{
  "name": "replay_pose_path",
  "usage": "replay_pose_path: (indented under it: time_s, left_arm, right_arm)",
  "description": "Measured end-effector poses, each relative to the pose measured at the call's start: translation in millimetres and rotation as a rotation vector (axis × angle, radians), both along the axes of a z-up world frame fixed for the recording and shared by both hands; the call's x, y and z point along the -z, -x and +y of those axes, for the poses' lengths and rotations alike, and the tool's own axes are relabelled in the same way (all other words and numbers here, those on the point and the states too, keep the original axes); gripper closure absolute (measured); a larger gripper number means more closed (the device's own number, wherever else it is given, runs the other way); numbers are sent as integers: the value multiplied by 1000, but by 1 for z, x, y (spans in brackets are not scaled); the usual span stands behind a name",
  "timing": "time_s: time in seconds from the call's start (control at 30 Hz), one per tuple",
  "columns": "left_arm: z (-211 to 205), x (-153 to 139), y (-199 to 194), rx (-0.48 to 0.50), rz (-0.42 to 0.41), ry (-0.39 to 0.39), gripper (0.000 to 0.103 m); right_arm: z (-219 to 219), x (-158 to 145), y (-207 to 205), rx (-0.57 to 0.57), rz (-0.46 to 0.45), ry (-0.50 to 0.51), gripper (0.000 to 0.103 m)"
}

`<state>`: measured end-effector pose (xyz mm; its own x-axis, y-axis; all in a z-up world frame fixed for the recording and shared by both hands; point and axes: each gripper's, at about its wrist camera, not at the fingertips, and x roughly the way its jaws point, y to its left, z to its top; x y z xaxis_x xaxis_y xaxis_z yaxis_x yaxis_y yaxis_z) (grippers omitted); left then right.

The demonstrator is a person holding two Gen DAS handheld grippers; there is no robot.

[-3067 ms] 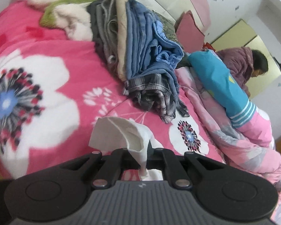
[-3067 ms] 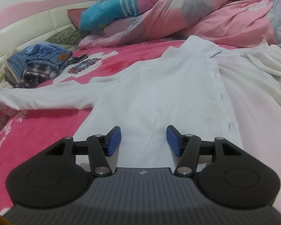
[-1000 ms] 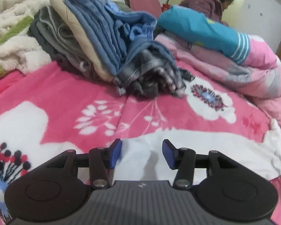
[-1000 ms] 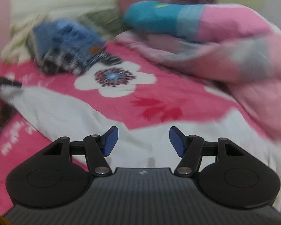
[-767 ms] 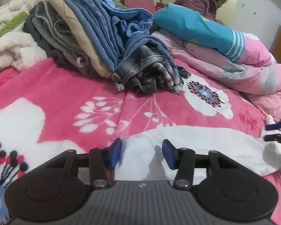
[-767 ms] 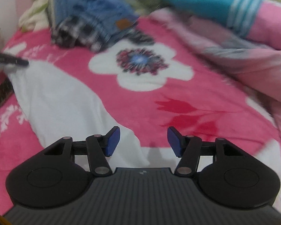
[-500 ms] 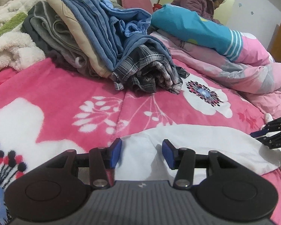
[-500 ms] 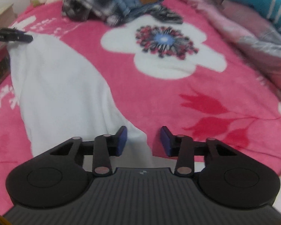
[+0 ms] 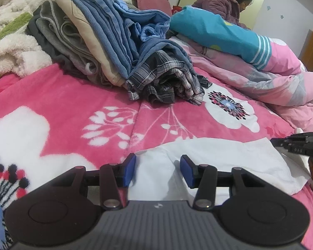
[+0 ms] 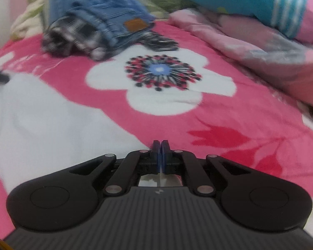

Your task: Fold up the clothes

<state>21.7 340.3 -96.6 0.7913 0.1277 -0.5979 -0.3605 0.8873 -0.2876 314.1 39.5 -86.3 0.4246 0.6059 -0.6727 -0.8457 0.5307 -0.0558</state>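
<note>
Right gripper [image 10: 161,156] pinched fully together on the white sleeve [image 10: 52,129] near the shoulder end, ready to carry it over for a fold. Left gripper [image 9: 158,170] half open astride the cuff end [image 9: 156,166], not clamped. Beyond both, pink floral blanket [image 9: 73,104], then folded clothes pile [image 9: 119,48], kept clear.

Both wrist views sit low over the pink blanket [image 9: 73,95], angled down toward the bedhead, sharing the folded clothes pile [image 9: 123,48] [image 10: 98,20]
</note>
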Motion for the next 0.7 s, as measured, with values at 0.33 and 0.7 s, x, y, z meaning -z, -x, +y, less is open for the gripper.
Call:
replay_pose_path:
  time_s: [0.33,0.7]
  left_arm:
    - [1,2,2,4,-18,-1,55]
    - [3,3,3,12,-27,5,55]
  right_arm:
    - [-79,-82,-51,307,36,-57,56]
    - [-61,-49,-43,-56,6,312,53]
